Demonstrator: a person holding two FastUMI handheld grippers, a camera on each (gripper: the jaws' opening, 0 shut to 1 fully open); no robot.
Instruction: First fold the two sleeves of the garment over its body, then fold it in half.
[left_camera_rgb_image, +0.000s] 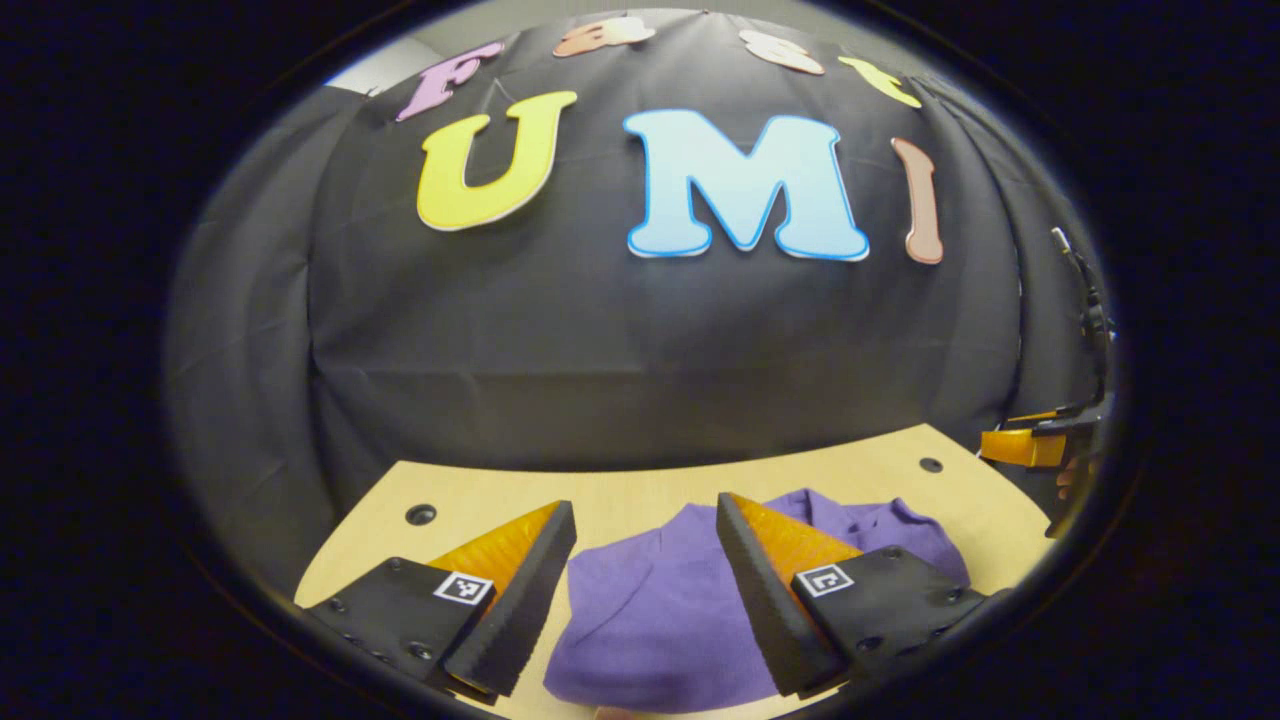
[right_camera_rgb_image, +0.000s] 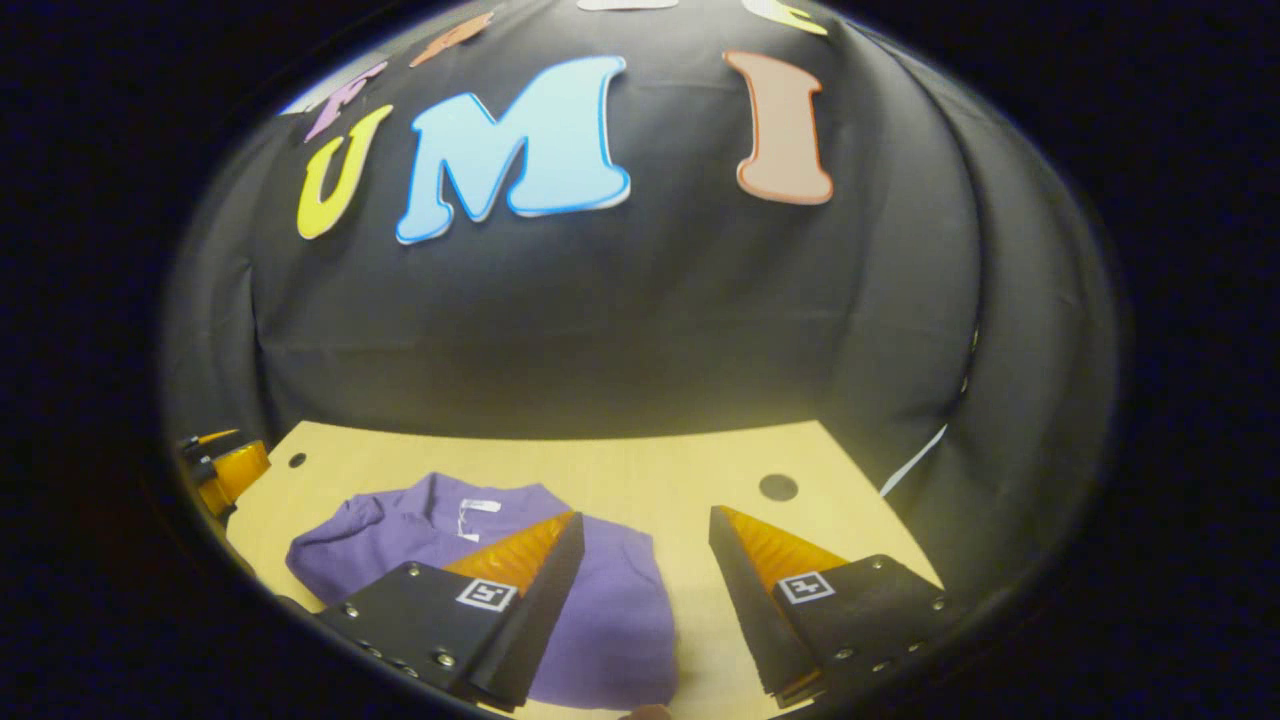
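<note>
Left gripper (left_camera_rgb_image: 645, 560) wide open, holding nothing, above the purple garment (left_camera_rgb_image: 660, 610) lying on the table (left_camera_rgb_image: 640, 485). Right gripper (right_camera_rgb_image: 645, 570) also wide open and empty; garment (right_camera_rgb_image: 600, 600) sits under its left finger.

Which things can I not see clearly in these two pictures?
- Purple garment: in the left gripper view, the left gripper covers part of it, so the sleeve folds are unclear.
- Garment's near edge: cut off at the bottom in the right gripper view, partly behind the right gripper.
- White neck tag: too small to read.
</note>
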